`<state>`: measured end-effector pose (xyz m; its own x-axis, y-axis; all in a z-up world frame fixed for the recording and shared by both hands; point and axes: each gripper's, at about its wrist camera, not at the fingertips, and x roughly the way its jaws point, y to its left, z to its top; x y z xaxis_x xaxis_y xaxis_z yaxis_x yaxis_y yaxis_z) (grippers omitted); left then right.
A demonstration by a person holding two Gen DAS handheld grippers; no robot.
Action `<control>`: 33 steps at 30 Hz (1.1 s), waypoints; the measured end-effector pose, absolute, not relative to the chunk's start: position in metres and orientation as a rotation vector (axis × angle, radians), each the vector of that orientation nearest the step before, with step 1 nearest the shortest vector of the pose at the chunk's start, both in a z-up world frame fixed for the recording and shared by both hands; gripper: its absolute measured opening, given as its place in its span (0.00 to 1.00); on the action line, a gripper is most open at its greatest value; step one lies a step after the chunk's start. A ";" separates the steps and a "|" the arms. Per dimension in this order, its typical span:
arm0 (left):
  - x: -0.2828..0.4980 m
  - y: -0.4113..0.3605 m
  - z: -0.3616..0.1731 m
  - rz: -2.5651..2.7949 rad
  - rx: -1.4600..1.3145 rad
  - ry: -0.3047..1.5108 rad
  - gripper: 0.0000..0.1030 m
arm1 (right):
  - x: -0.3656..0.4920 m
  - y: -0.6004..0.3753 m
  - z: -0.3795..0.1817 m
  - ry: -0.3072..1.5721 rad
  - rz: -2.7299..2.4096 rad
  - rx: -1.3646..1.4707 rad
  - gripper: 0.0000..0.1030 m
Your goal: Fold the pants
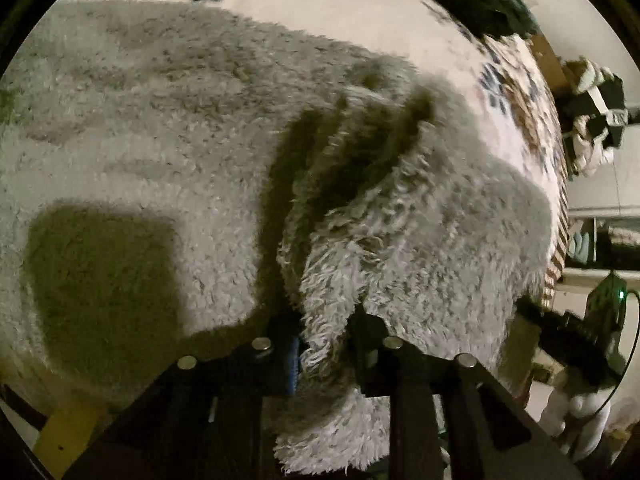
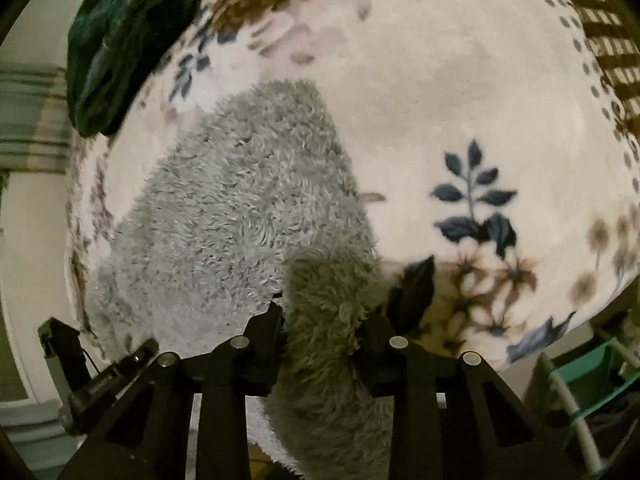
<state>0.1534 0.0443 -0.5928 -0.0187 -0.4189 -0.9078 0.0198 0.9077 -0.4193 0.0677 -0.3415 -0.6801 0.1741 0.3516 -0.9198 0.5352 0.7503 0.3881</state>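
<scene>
The pants (image 1: 168, 128) are fluffy grey fleece, spread over a floral bedspread (image 1: 360, 12). In the left wrist view my left gripper (image 1: 324, 344) is shut on a bunched edge of the pants, which rises from the bed and hangs between the fingers. In the right wrist view the pants (image 2: 240, 200) lie as a long grey strip running away from me. My right gripper (image 2: 322, 336) is shut on their near end, with fleece bulging between the black fingers (image 2: 266, 332).
A dark green garment (image 2: 120, 40) lies at the bed's far left corner. The bedspread (image 2: 460, 80) lies bare to the right of the pants. A teal rack (image 2: 592, 372) stands off the bed at lower right. The other gripper (image 1: 576, 332) shows at the bed's right edge.
</scene>
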 end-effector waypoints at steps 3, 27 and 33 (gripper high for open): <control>0.157 0.045 -0.579 -0.366 -0.348 1.514 0.23 | 0.070 -0.339 -0.676 1.455 -0.180 0.732 0.62; 0.158 0.291 -0.545 0.047 -0.670 0.989 0.13 | 0.083 -0.249 -0.657 1.486 -0.221 0.653 0.84; 0.187 0.297 -0.550 0.061 -0.559 0.996 0.13 | 0.086 -0.239 -0.668 1.505 -0.236 0.616 0.84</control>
<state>0.1869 0.2970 -0.5503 0.5544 -0.2008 -0.8077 -0.2976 0.8585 -0.4177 0.0857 -0.2388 -0.6684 0.0782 0.2251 -0.9712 0.5115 0.8272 0.2329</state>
